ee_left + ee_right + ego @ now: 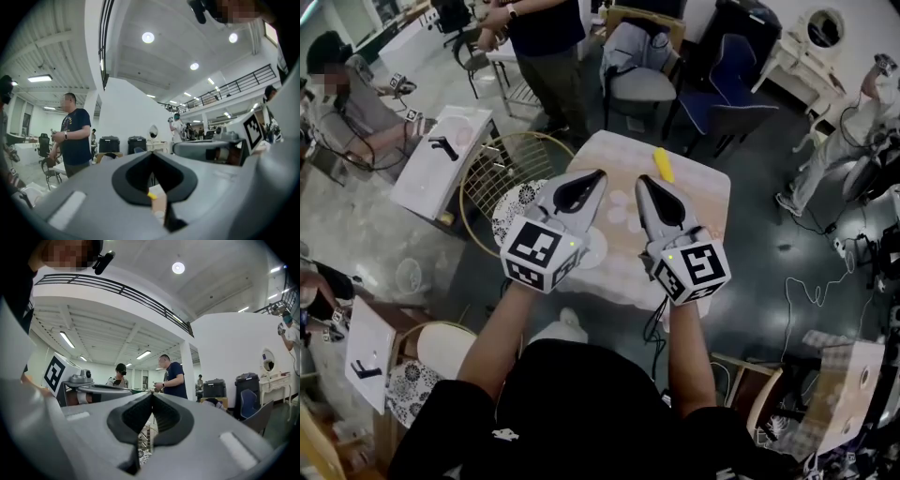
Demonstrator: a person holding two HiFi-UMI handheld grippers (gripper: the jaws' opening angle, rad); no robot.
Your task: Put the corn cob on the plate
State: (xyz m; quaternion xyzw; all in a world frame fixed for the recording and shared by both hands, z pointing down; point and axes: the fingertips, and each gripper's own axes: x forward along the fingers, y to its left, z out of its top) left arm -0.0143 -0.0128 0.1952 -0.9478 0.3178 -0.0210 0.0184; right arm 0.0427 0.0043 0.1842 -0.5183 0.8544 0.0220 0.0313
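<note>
A yellow corn cob lies near the far edge of the small table with the pale patterned cloth. A sliver of the corn cob shows low in the gap of the left gripper view. A white plate sits at the table's near left, partly hidden under my left gripper. Both grippers are held level above the table's near half, side by side, pointing towards the corn. My left gripper is shut and holds nothing. My right gripper is also shut and holds nothing.
A gold wire chair with a lace cushion stands against the table's left side. A grey chair and a blue chair stand beyond the table. A person stands at the far left. A white side table is further left.
</note>
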